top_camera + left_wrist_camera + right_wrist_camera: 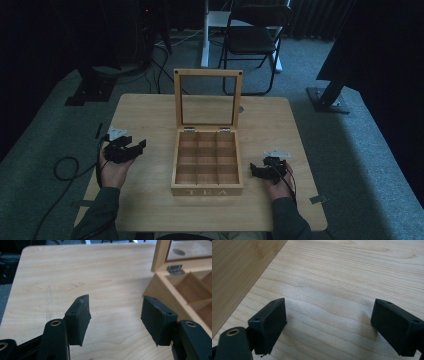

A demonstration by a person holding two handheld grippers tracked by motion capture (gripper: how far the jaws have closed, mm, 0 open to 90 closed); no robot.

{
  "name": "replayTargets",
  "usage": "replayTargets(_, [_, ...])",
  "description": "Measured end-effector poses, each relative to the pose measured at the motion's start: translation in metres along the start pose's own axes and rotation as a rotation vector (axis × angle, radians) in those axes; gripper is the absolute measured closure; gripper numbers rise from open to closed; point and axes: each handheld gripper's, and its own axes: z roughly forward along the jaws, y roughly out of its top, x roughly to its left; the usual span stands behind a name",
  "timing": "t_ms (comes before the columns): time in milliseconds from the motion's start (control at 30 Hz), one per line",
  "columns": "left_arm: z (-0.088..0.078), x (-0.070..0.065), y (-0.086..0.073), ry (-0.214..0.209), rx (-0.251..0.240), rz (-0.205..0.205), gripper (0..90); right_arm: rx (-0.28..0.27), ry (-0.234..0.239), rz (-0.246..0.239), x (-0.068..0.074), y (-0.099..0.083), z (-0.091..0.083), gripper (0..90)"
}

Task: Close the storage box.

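Light wooden bench (150, 115) in a dim room, carpet around it. At its middle sits a wooden tea box (207, 187), "TEA" lettered on the near wall, interior split into 9 compartments in a 3-by-3 grid, all showing bare wood. Its lid (208, 74), a wooden frame with a clear pane, stands upright on 2 metal hinges (189, 130) at the far edge. A small round mark (241, 108) lies on the bench just right of the lid. Left tongs (133, 147) held in the person's left hand (114, 170), left of the box and apart from it, jaws spread wide, nothing between them. In the left gripper view the left tongs (115, 315) hang over bare bench with the box's corner and a hinge (175, 269) at right. Right tongs (256, 170) in the right hand (279, 187), just right of the box's near corner, jaws likewise wide apart and empty. In the right gripper view the right tongs (328, 322) hang low over the bench grain, the box's side wall (237, 272) at upper left. Behind the bench: a black folding chair (252, 40), a white post (205, 32), cables on the carpet (65, 167).
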Motion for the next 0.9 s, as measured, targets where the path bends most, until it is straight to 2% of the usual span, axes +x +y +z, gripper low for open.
replayTargets(167, [-0.002,-0.003,0.013,-0.004,-0.016,0.020,39.8,0.001,0.000,0.001,0.000,0.000,0.000,12.6])
replayTargets(367, [-0.004,-0.007,0.027,-0.034,-0.053,0.036,37.0,0.001,0.000,0.000,0.000,0.000,0.000,12.6])
replayTargets(533, [-0.003,-0.011,0.038,-0.042,-0.068,0.056,36.3,0.001,0.000,0.001,0.000,0.000,0.000,12.6])
replayTargets(900, [0.005,-0.013,0.052,-0.056,-0.067,0.070,35.4,0.001,0.000,-0.001,0.000,0.000,0.000,12.6])
